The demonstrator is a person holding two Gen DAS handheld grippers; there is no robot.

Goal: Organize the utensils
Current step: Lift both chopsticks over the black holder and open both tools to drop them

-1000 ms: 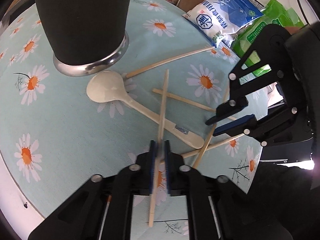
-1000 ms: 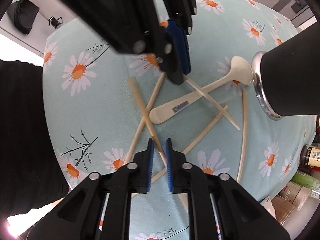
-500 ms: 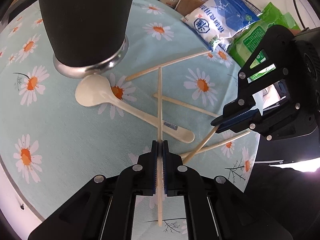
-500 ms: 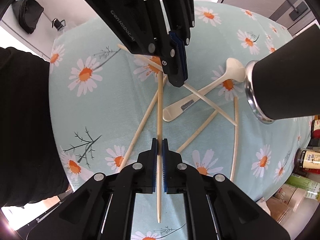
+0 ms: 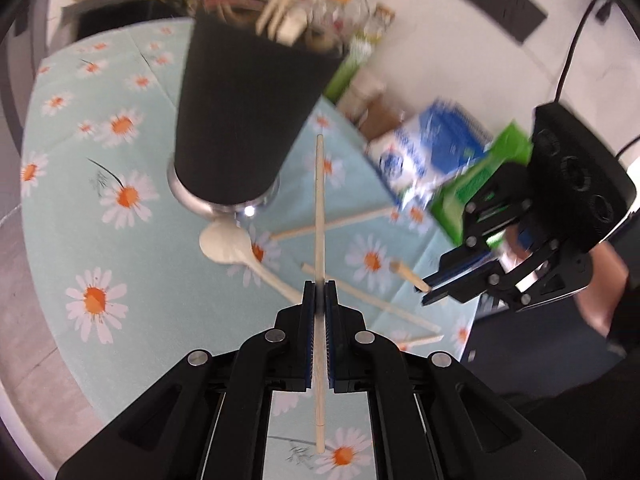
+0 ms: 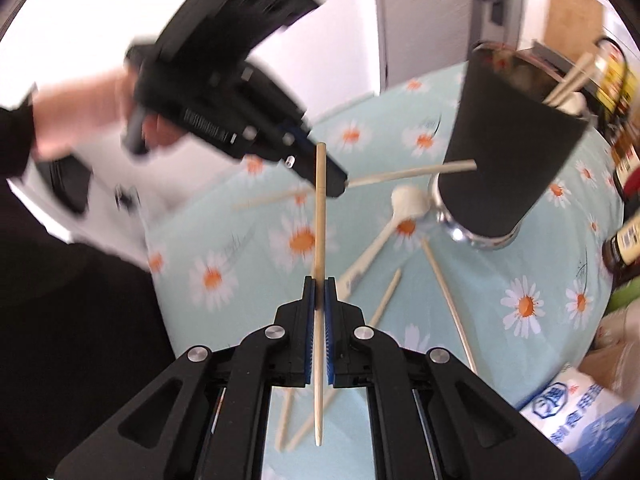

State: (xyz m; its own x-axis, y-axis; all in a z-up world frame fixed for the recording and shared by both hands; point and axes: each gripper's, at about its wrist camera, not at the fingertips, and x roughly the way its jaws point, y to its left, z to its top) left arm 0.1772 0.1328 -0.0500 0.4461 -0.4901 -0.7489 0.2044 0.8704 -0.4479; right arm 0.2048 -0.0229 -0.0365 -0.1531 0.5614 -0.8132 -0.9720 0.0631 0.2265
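Observation:
My left gripper [image 5: 319, 285] is shut on a wooden chopstick [image 5: 319, 200] and holds it above the table, pointing toward the black utensil cup [image 5: 244, 120]. My right gripper [image 6: 319, 281] is shut on another chopstick [image 6: 319, 208], also lifted. Each gripper shows in the other's view: the right gripper [image 5: 430, 294] with its chopstick [image 5: 408, 274], the left gripper [image 6: 340, 184] with its chopstick [image 6: 416, 172]. The cup [image 6: 508, 140] holds several utensils. A white spoon [image 5: 240, 250] and a few chopsticks [image 5: 372, 300] lie on the daisy tablecloth [image 5: 80, 200].
A blue and white bag [image 5: 432, 152] and a green packet [image 5: 480, 176] sit at the table's right side. Bottles and jars [image 6: 624, 240] stand behind the cup. The spoon [image 6: 384, 232] lies against the cup's metal base.
Both grippers, each shut on a chopstick, have lifted off the table and tilted up. The cup's open top with utensils has come into view.

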